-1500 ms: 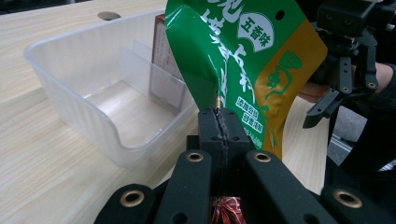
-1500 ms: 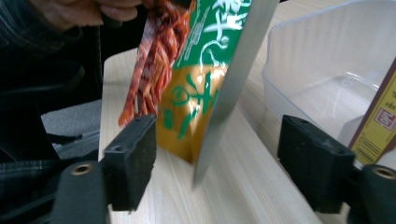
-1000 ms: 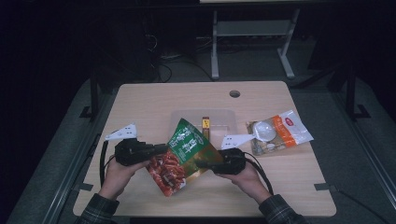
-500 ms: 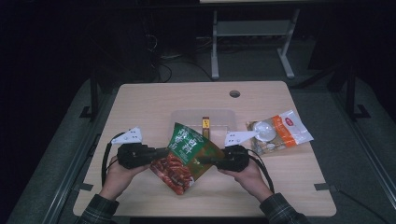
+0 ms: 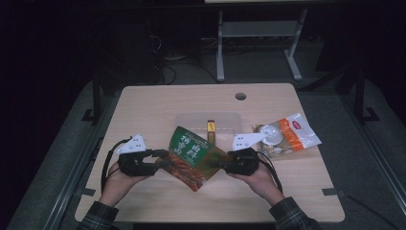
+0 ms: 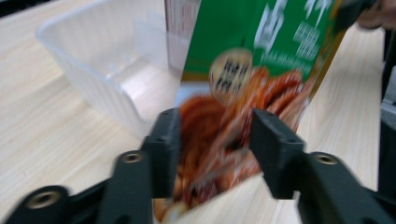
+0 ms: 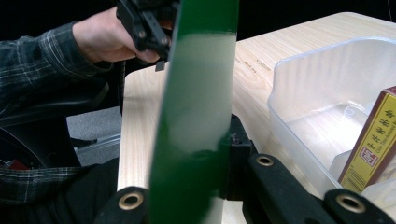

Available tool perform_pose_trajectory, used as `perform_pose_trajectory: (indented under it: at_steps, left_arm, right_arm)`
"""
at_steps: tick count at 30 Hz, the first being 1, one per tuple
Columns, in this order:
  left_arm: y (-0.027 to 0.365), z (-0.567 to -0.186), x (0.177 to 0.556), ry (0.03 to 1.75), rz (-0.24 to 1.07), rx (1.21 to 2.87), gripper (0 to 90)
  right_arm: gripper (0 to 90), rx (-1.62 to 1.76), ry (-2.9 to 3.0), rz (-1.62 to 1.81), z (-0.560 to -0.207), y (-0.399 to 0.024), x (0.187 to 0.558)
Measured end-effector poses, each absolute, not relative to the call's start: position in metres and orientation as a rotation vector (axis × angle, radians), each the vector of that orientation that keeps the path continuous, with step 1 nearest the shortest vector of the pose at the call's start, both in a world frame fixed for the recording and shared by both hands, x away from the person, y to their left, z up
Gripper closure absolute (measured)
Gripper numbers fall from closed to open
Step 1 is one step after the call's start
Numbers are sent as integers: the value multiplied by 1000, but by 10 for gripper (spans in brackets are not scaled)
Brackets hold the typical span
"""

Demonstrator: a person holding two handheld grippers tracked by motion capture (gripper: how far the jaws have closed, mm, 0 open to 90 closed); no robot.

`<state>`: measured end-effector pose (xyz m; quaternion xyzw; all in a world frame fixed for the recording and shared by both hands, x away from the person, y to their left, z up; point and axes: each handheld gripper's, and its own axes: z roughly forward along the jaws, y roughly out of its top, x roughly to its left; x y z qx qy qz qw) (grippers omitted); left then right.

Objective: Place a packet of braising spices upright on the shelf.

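A green and red snack bag point(image 5: 194, 155) hangs tilted just above the table between my two grippers. In the right gripper view, my right gripper point(image 7: 205, 149) is shut on the bag's green edge point(image 7: 196, 116). My left gripper point(image 5: 163, 163) is at the bag's lower left corner. Its jaws have just been opening. In the left gripper view, the left gripper point(image 6: 215, 135) stands open, with the red end of the bag point(image 6: 224, 140) blurred between the parted pads. The left gripper point(image 7: 144, 28) also appears across the bag in the right gripper view.
A clear plastic tub point(image 5: 191, 120) sits just behind the bag, with a small yellow and red box point(image 5: 210, 130) standing in it. An orange and white packet point(image 5: 287, 136) lies on the table's right side. Dark floor and a stand's legs lie beyond the table.
The left gripper's jaws have parted from the bag's corner. The bag has tilted a little flatter. Both hands have stayed almost in place.
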<state>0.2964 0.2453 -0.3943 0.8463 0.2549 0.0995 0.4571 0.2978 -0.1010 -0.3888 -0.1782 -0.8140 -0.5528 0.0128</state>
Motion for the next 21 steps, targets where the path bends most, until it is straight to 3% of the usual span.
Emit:
perform_pose_trajectory:
  at_steps: [7,21]
  left_arm:
    - [252,-407,295,668,246,2112,274]
    - [273,-423,305,759,308,2147,239]
  right_arm:
    - [897,-547,-2530,-1732,-384,-102,297]
    - [897,-587,-2468,-1829,-361,-106,303]
